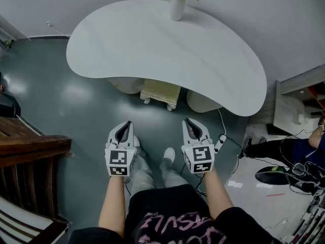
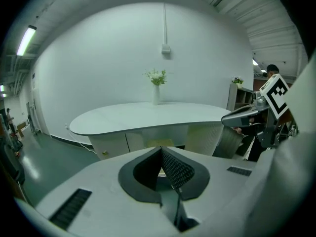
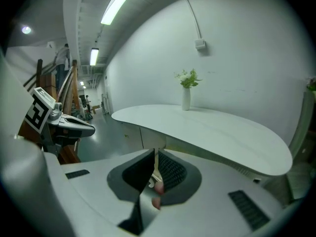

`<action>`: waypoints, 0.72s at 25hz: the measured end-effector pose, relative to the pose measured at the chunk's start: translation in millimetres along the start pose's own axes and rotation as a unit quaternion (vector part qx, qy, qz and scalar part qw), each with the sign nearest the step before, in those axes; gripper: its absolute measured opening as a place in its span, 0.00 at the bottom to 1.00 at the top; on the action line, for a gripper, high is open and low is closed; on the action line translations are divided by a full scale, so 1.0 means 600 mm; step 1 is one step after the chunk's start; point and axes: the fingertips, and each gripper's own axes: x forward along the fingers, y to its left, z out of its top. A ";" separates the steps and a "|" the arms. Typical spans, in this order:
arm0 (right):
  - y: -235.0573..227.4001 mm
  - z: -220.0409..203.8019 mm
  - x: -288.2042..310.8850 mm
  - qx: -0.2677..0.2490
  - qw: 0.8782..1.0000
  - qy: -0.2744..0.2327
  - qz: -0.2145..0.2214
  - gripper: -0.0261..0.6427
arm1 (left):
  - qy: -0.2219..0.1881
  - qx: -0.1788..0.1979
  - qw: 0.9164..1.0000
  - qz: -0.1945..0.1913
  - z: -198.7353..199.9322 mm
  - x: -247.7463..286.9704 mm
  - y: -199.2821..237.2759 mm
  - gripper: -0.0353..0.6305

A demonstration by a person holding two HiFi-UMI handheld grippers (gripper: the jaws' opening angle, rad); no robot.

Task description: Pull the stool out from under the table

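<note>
The left gripper (image 1: 128,125) has its jaws pressed together with nothing between them, as its own view shows (image 2: 161,150). The right gripper (image 1: 187,122) has its jaws a narrow slit apart (image 3: 153,155), also with nothing in them. Both hang side by side over the dark floor (image 1: 86,100), pointing toward the far side, above the person's own shoes (image 1: 169,154).

The stool (image 1: 160,92) stands farther on, well apart from both grippers. Its pale cushioned top is tucked under the near edge of the white curved surface (image 1: 152,44), with only its near side and short legs showing. It sits between two pale rounded pedestals, one to its left (image 1: 127,85) and one to its right (image 1: 202,101), each just beside it.

A white vase (image 1: 177,6) of flowers stands at the far edge of the surface, by the wall. A cable (image 1: 222,122) trails over the floor near the right gripper. Dark wooden furniture (image 1: 30,149) stands at the left, and another person (image 1: 284,149) sits at the far right
</note>
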 end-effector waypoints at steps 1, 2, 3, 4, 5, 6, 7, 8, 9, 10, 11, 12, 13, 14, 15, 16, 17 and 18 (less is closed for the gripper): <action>0.001 -0.004 0.010 0.000 1.000 0.005 -0.003 0.16 | 0.003 0.000 1.000 -0.004 -0.005 0.009 0.007 0.07; 0.001 -0.009 0.018 -0.001 1.000 0.009 -0.007 0.16 | 0.005 -0.001 1.000 -0.008 -0.011 0.019 0.013 0.07; 0.001 -0.014 0.026 -0.003 1.000 0.013 -0.010 0.17 | 0.008 -0.001 1.000 -0.012 -0.018 0.028 0.017 0.07; 0.001 -0.019 0.034 -0.003 1.000 0.016 -0.014 0.17 | 0.012 -0.001 1.000 -0.017 -0.024 0.039 0.022 0.07; 0.000 -0.023 0.041 -0.003 1.000 0.018 -0.017 0.17 | 0.015 0.000 1.000 -0.022 -0.030 0.050 0.026 0.07; -0.001 -0.027 0.048 0.000 1.000 0.019 -0.021 0.17 | 0.018 0.001 0.999 -0.028 -0.034 0.060 0.030 0.07; -0.001 -0.032 0.054 0.004 0.999 0.022 -0.025 0.17 | 0.020 0.002 0.999 -0.033 -0.039 0.069 0.034 0.07; -0.002 -0.039 0.060 0.008 0.999 0.025 -0.028 0.17 | 0.022 0.003 0.999 -0.037 -0.044 0.079 0.037 0.07; -0.003 -0.047 0.067 0.012 0.999 0.029 -0.030 0.18 | 0.023 0.003 0.999 -0.040 -0.049 0.089 0.040 0.07; -0.006 -0.056 0.075 0.014 0.999 0.034 -0.031 0.19 | 0.025 0.004 0.999 -0.042 -0.056 0.101 0.042 0.07; -0.009 -0.066 0.083 0.014 0.999 0.040 -0.032 0.19 | 0.027 0.005 0.999 -0.044 -0.063 0.113 0.043 0.07; -0.011 -0.077 0.089 0.014 0.998 0.046 -0.033 0.19 | 0.031 0.006 0.998 -0.047 -0.073 0.123 0.042 0.07; -0.013 -0.089 0.093 0.014 0.998 0.052 -0.033 0.19 | 0.036 0.006 0.998 -0.049 -0.083 0.131 0.041 0.07; -0.013 -0.100 0.097 0.014 0.998 0.057 -0.033 0.20 | 0.040 0.007 0.998 -0.051 -0.093 0.137 0.041 0.07; -0.012 -0.109 0.101 0.015 0.998 0.060 -0.032 0.20 | 0.043 0.008 0.998 -0.052 -0.102 0.143 0.043 0.07; -0.011 -0.117 0.106 0.016 0.997 0.062 -0.031 0.21 | 0.044 0.008 0.998 -0.053 -0.109 0.148 0.045 0.07; -0.011 -0.123 0.112 0.016 0.997 0.063 -0.031 0.22 | 0.046 0.009 0.997 -0.053 -0.116 0.155 0.048 0.07; -0.012 -0.129 0.119 0.017 0.997 0.064 -0.031 0.23 | 0.047 0.010 0.997 -0.054 -0.123 0.162 0.051 0.07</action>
